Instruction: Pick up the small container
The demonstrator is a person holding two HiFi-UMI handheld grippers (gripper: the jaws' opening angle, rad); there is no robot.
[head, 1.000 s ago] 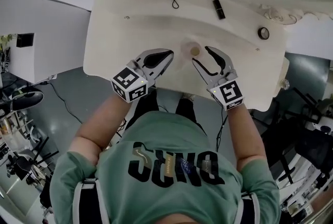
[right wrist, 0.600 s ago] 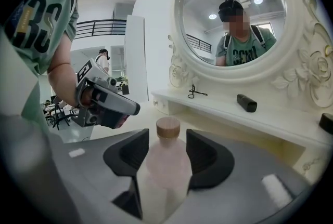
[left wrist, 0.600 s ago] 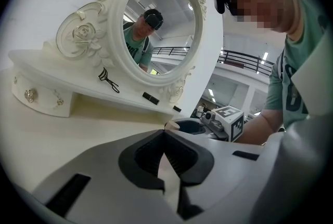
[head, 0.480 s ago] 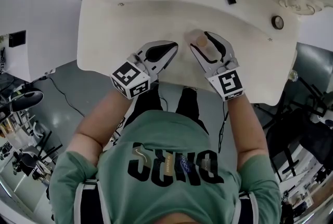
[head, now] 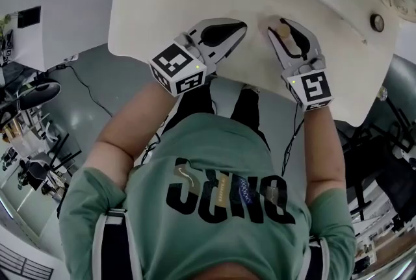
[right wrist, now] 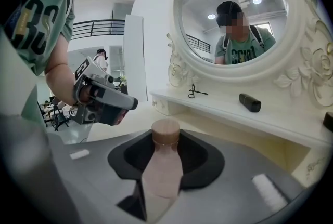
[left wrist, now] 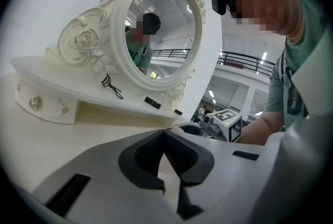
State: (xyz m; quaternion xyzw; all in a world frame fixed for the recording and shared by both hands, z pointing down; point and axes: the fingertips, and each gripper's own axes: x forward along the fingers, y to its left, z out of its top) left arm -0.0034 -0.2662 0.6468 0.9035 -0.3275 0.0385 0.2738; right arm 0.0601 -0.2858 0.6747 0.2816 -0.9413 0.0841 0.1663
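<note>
**Right gripper view: the one small container clamped in the jaws**

There are two grippers and one container. Closest to the lens, the right gripper has its jaws part-way closed. They have just been closing, and the dark pads now press on both sides of the small container. It is a pale pinkish bottle with a brown cap, standing upright between the jaws with its cap clear above the pads. The head view places it over the cream counter, towards the right of the middle. No view shows whether its base touches the counter.

The left gripper is just to the left of the right one and does not touch the bottle. Its jaws are together at the tips with nothing between them. Only a sliver of counter shows through the narrow slot behind the tips.

Farther back, a raised shelf runs along the rear of the counter. It carries one eyelash curler and, well apart to its right, one black tube lying on its side. A second dark item at the far right edge is cut off and cannot be identified.

Behind the shelf stands one oval mirror in a carved cream frame with a moulded rose. It reflects a person in a green shirt.
</note>
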